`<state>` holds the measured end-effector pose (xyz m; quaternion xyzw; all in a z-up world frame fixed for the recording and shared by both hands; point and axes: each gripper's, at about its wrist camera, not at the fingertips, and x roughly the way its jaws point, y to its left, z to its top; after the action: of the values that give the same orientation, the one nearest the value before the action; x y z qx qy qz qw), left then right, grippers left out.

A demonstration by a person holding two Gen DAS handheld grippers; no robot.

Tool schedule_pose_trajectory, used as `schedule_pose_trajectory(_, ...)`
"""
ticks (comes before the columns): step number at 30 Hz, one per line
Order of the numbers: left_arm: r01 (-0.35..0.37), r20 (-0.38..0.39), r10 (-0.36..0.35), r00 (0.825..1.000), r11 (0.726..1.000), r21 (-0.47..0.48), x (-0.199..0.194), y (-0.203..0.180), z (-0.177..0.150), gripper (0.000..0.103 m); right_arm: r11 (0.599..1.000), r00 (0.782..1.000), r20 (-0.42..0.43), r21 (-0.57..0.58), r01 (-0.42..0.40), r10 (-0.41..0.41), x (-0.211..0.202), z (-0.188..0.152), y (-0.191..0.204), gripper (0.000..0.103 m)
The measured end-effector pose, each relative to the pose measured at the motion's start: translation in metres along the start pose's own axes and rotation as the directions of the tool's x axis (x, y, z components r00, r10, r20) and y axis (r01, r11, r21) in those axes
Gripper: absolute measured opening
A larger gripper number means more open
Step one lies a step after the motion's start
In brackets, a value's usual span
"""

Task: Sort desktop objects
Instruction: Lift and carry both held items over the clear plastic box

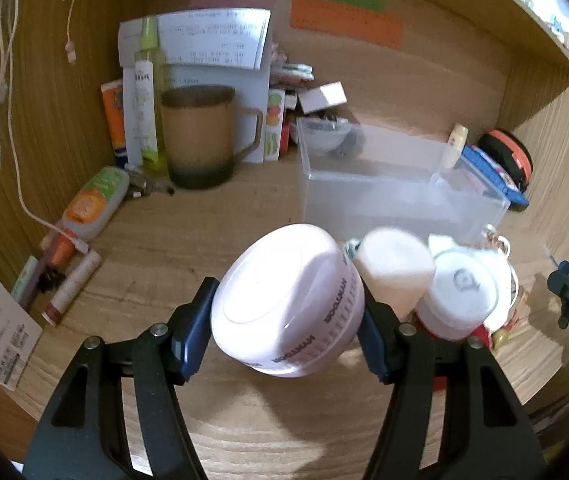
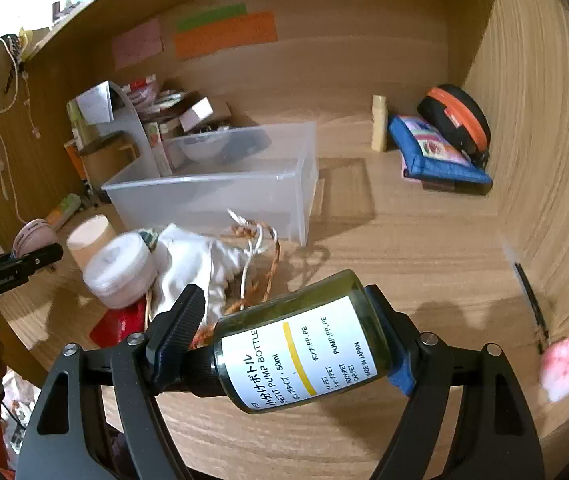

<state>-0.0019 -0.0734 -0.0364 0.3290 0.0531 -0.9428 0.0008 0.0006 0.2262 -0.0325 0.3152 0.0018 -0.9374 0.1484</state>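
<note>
A round pale-pink jar (image 1: pixel 284 304) hangs tilted above the wooden desk, and my left gripper (image 1: pixel 288 312) is shut on its sides. My right gripper (image 2: pixel 284 304) is shut on a dark green pump bottle (image 2: pixel 300 348) with a white label, held lying crosswise above the desk. A clear plastic bin (image 1: pixel 384 184) (image 2: pixel 212 188) stands beyond both grippers. Between them lie a white-lidded jar (image 2: pixel 120 276), a cream cylinder (image 2: pixel 88 236) and a white drawstring pouch (image 2: pixel 200 264). The right gripper also shows at the right edge of the left wrist view.
A brown mug (image 1: pixel 200 136), tubes and papers crowd the back left corner. A blue pouch (image 2: pixel 432 152) and a black-and-orange case (image 2: pixel 456 120) lie at the back right. A pen with a pink paw (image 2: pixel 560 368) leans on the right wall.
</note>
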Motion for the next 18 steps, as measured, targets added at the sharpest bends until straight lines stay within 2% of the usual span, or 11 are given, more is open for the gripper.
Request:
schedule_pose_trajectory(8,0.012,0.083,-0.014,0.996,0.999,0.03,-0.024,-0.015,0.022,0.064,0.999,0.997,0.07,-0.052,-0.015,0.019,-0.011,0.029,0.007,0.077)
schedule_pose_trajectory(18,0.07,0.146,-0.081,0.986,0.995,0.075,-0.038,-0.039,0.053,0.064,0.995,0.989,0.128,-0.074,-0.07,0.079,-0.017,0.063,0.012,0.077)
